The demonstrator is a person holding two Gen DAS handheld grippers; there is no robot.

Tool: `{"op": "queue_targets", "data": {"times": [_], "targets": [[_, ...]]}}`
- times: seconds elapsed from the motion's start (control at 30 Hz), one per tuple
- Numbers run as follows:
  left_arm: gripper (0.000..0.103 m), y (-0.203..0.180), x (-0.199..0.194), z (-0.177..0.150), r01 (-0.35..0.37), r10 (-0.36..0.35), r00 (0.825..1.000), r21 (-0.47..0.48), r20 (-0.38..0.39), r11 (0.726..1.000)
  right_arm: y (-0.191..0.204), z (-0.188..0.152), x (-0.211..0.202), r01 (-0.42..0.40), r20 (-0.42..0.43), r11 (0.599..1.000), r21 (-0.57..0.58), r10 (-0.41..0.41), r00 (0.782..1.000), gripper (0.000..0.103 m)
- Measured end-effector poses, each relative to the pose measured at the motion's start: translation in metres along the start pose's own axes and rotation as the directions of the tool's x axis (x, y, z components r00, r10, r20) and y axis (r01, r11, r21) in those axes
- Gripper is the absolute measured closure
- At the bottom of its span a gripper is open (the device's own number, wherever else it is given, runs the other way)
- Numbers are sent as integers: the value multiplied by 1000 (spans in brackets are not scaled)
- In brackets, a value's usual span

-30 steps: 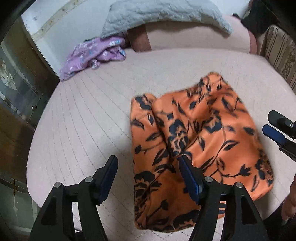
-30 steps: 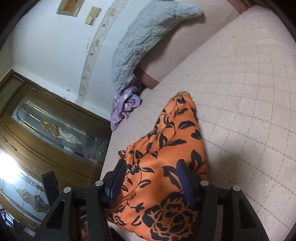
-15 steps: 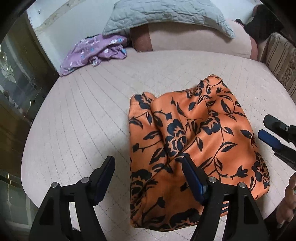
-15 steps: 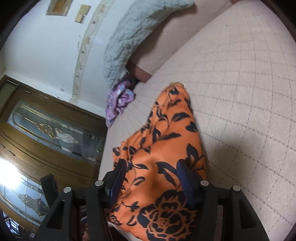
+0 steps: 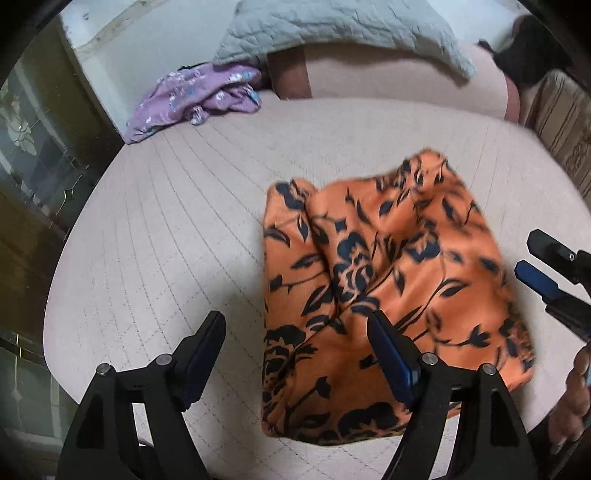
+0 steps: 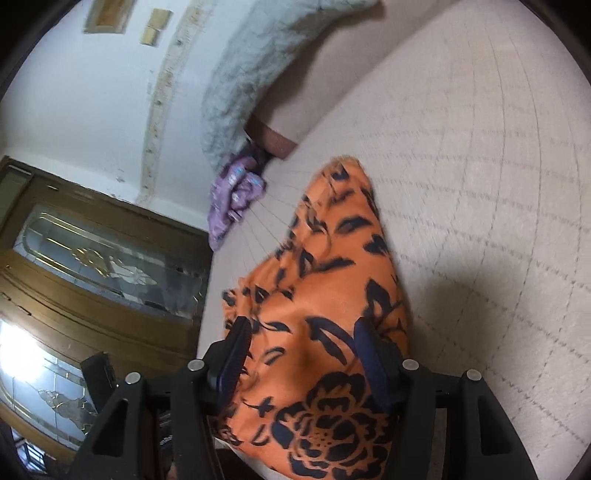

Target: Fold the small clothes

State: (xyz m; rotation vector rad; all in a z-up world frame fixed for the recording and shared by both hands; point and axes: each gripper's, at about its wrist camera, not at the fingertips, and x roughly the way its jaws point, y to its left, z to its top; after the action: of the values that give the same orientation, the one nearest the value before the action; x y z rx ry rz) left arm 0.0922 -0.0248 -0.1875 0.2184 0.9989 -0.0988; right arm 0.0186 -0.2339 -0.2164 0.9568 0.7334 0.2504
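An orange garment with a dark floral print (image 5: 373, 288) lies rumpled and roughly folded on the pink quilted bed (image 5: 166, 240), near its front edge. My left gripper (image 5: 295, 354) is open and empty, hovering over the garment's near left edge. My right gripper (image 6: 301, 354) is open above the garment's near right part (image 6: 325, 332); it shows at the right edge of the left wrist view (image 5: 543, 266). Neither gripper holds cloth.
A crumpled purple floral garment (image 5: 195, 99) lies at the bed's far left corner, also in the right wrist view (image 6: 232, 195). A grey quilted pillow (image 5: 332, 26) rests on a pink bolster at the back. A wooden glass-panelled door (image 6: 92, 266) stands left of the bed.
Both grippers have drawn back slightly from the garment, which now lies still on the bed. Both grippers stay open.
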Motion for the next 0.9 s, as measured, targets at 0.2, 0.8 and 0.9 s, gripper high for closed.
{"op": "queue_targets", "data": {"times": [0.2, 0.8, 0.9], "targets": [[23, -3, -34, 2, -3, 3, 996, -11, 84, 1000, 14, 4, -32, -53, 121, 997, -51, 59, 991, 41], [12, 12, -122, 3, -214, 221, 931, -56, 292, 975, 91, -43, -143, 89, 340, 915, -394, 55, 939, 34], [12, 20, -131, 0, -200, 213, 923, -74, 321, 977, 104, -52, -152, 95, 335, 905, -414, 55, 941, 34]]}}
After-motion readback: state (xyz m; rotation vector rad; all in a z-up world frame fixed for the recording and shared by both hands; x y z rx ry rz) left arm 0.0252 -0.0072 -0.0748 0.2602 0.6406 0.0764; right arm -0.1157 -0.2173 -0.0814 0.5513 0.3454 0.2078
